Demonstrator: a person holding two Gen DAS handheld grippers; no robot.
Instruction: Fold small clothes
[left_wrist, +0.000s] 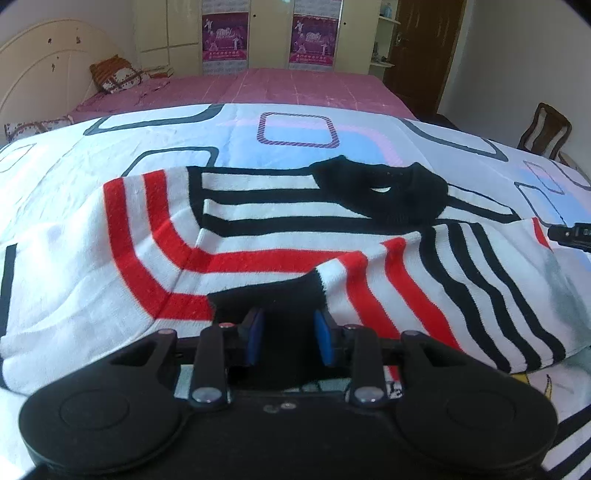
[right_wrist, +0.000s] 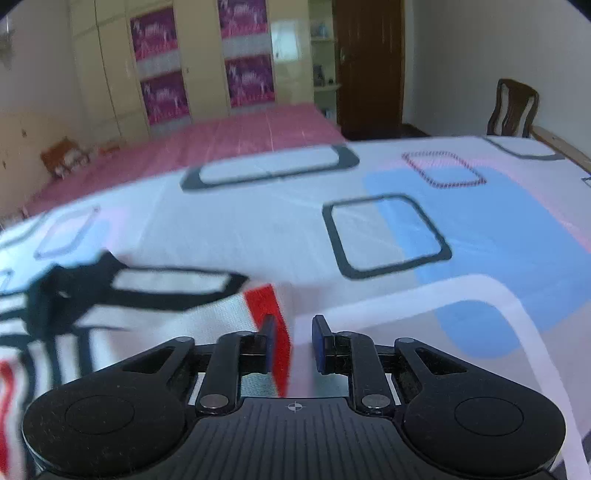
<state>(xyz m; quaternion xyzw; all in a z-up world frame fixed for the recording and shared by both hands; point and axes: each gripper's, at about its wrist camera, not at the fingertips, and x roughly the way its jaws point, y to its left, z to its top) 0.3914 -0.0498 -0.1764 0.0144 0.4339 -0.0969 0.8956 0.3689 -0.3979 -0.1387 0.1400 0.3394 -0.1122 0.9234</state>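
Observation:
A small white sweater (left_wrist: 258, 236) with red and black stripes and a black collar (left_wrist: 384, 192) lies spread on a patterned sheet (left_wrist: 295, 136). My left gripper (left_wrist: 288, 336) is shut on the black cuff (left_wrist: 269, 295) of a sleeve folded over the body. In the blurred right wrist view, my right gripper (right_wrist: 293, 343) stands at the sweater's (right_wrist: 166, 325) far side with narrow jaws. The red edge stripe (right_wrist: 267, 299) runs between them beside the left pad. A strip of sheet (right_wrist: 406, 229) shows before the right pad. The right gripper's tip (left_wrist: 569, 233) shows at that edge.
Beyond the sheet lies a pink bed cover (left_wrist: 277, 88) with a patterned pillow (left_wrist: 118, 75) by the headboard. A wardrobe (left_wrist: 266, 33) and a dark door (left_wrist: 424, 48) stand at the back. A wooden chair (left_wrist: 546, 129) is at the right.

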